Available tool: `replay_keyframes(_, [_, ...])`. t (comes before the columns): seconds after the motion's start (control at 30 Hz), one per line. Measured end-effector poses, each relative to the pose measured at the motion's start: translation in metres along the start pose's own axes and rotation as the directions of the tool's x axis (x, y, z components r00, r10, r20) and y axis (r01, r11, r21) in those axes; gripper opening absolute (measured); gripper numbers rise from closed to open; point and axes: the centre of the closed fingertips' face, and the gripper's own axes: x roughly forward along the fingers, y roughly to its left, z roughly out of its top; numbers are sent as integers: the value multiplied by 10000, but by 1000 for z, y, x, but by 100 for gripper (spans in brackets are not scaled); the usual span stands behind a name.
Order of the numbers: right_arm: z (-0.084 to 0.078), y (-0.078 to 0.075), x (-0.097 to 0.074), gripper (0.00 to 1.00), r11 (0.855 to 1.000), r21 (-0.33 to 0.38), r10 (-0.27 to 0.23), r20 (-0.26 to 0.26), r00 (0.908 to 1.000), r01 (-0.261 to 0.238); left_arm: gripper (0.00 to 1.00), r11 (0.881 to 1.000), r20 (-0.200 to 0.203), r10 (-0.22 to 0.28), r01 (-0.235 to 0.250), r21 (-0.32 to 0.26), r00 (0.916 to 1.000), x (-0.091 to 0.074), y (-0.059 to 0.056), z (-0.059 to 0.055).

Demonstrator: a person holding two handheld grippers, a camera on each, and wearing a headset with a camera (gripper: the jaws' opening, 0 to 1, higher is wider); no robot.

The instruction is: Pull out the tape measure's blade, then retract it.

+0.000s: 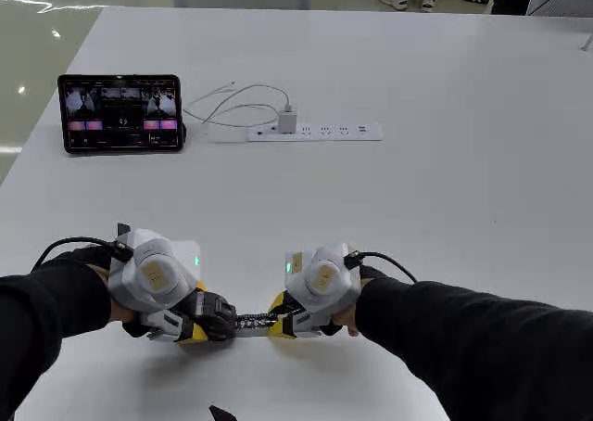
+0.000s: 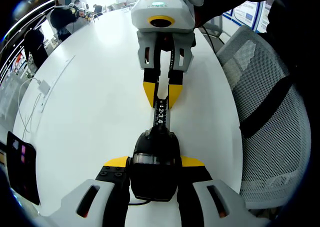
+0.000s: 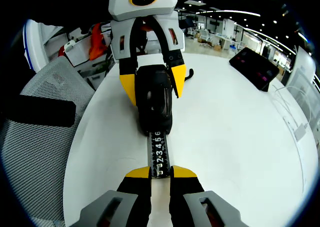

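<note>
Your left sleeve and right sleeve come in from the bottom corners of the head view. Both grippers sit low on the white bench, close to its near side.

Your left gripper is clamped on the black case of the tape measure, with one yellow-tipped jaw on each flank. Your right gripper has its jaws pinched together on the end of the blade. A short run of blade is out, straight between the two grippers, and printed numbers up to 6 show in the right gripper view. You cannot tell from these views whether the case touches the bench top.

For room to move, open bench surface stretches to your right and ahead of the grippers. Far ahead lies a power strip with a charger plugged into it. White cables loop from there toward a tablet, which stands near the bench's left edge. That edge runs diagonally away from you. All of these are well apart from the grippers.

In the left gripper view the bench's near edge curves past close beside both grippers. A mesh chair stands just beyond that edge.
</note>
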Motion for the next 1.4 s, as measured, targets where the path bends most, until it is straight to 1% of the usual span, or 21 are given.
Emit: replay_keyframes(1.4, [-16, 0, -11, 9, 9997, 261, -36, -201, 9998, 42, 31, 10000, 34, 46, -46, 26, 10000, 1, 0, 0])
